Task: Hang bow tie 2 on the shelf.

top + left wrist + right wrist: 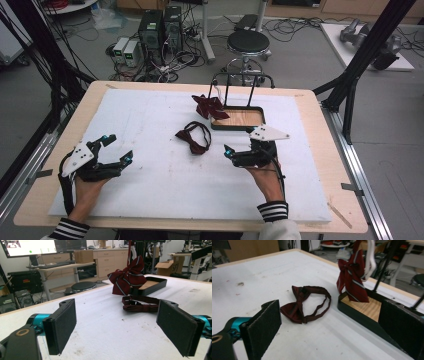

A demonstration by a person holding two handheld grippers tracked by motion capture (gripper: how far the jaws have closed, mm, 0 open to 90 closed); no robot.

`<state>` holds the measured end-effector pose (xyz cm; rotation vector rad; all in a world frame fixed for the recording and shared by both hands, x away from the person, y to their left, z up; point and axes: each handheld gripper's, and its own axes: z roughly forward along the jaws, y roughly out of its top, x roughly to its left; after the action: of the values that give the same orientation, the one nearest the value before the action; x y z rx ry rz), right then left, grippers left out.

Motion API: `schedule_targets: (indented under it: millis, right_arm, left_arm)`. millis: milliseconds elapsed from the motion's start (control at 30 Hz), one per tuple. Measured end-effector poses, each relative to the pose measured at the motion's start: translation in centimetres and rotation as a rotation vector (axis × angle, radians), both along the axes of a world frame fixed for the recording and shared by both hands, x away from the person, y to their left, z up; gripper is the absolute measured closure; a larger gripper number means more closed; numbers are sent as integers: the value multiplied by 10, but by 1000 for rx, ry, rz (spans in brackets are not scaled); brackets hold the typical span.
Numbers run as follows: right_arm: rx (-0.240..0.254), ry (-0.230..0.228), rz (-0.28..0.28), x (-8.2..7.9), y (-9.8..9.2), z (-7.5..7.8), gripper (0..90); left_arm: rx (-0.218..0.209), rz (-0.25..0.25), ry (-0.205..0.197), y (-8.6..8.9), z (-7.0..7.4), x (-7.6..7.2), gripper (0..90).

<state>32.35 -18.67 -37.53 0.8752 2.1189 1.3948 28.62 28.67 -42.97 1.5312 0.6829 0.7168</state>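
Both pairs of jaws are seen spread wide, with nothing held between the pads. The left gripper is rested on the white foam mat at about eight o'clock from the table's middle, and its jaws are pointed toward two o'clock. In the left gripper view only bare mat is framed between the two black pads.

The right gripper is held at about five o'clock from the middle, near the front edge of a black tray with a wooden floor. Its jaws are aimed toward ten o'clock.

A plain dark red bow tie with its neck strap looped is laid flat on the mat, near the table's middle, at roughly ten o'clock from the right gripper and well apart from the left one. In the right gripper view the bow tie is seen just beyond the nearer pad, untouched.

A second, striped burgundy bow is draped at the tray's left end, at the foot of a black stand with white hangers on it. In the left gripper view the striped bow is seen against the tray, behind the plain tie.
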Motion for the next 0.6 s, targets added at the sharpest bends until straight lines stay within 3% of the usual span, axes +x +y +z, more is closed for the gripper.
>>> schedule_targets:
  millis: [333, 600]
  right_arm:
    - [-82, 60, 121, 22, 26, 8, 41]
    - [-102, 76, 146, 31, 38, 8, 41]
  left_arm:
    - [0, -2, 3, 0, -1, 0, 168]
    - [-10, -12, 8, 0, -1, 1, 168]
